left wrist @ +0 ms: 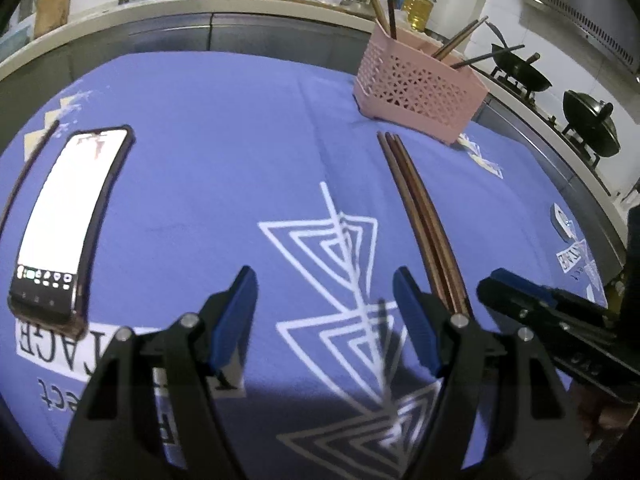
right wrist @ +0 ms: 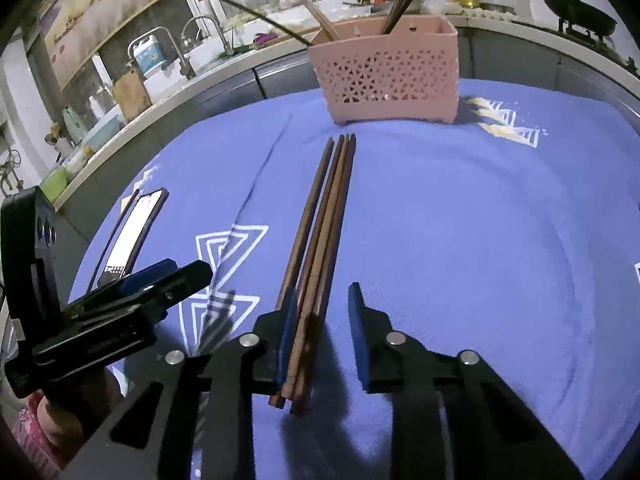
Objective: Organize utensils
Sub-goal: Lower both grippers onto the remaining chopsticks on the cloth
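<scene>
A bundle of brown wooden chopsticks (right wrist: 320, 232) lies on the blue cloth, pointing at a pink perforated utensil holder (right wrist: 386, 74) that has several chopsticks standing in it. My right gripper (right wrist: 323, 316) is open, with the near ends of the chopsticks between its jaws, close against the left finger. My left gripper (left wrist: 324, 300) is open and empty over the cloth, left of the chopsticks (left wrist: 420, 216). The holder (left wrist: 416, 92) stands at the far right in the left wrist view. The right gripper (left wrist: 516, 284) shows there at the right.
A phone (left wrist: 64, 216) with a lit screen lies on the cloth at the left, a dark stick beside it. A kitchen counter with sink, bottles and woks (left wrist: 520, 72) runs behind the table. The blue cloth (right wrist: 460, 220) has white triangle prints.
</scene>
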A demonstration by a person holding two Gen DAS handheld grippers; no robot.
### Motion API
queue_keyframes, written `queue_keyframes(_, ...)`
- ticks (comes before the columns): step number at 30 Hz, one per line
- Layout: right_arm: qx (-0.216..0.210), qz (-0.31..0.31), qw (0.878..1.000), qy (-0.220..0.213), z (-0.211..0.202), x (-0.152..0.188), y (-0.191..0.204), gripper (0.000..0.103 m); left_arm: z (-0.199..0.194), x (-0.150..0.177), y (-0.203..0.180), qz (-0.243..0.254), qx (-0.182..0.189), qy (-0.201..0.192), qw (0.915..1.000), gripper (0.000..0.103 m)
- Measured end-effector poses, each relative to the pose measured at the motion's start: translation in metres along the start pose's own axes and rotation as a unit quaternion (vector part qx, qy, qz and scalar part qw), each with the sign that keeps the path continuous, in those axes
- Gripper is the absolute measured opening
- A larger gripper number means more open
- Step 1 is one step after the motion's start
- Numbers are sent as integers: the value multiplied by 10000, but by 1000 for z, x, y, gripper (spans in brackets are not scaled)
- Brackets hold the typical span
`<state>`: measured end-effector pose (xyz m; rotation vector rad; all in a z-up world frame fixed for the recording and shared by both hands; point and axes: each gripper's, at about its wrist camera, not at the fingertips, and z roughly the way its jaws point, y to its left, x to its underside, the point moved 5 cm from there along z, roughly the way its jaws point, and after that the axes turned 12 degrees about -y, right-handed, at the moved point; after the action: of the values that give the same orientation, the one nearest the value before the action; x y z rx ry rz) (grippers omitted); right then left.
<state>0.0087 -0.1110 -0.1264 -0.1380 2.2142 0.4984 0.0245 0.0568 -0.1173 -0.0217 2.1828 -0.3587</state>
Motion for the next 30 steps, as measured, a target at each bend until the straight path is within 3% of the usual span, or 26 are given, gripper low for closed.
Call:
queue_keyframes(3,-5,-79,9999,73,4,2,2,22,1,0,-4,16,125,52,9999,63)
queue_keyframes(12,220,-440,9986,168,13,5,1,20,6,2,-16,43,299,175,9994,63)
queue_keyframes(21,253,-47,9996,81,7,0,-18,20,17,-4,-33,152,450,292,9984,63)
queue_keyframes(25,195,-105,9996,162,9,3,-18,20,29,-5,-45,276,465,379,9978,63)
queue_keyframes(30,260,-339,9990,100,10,2,-16,20,38,-6,-57,602,216,357,9973,63)
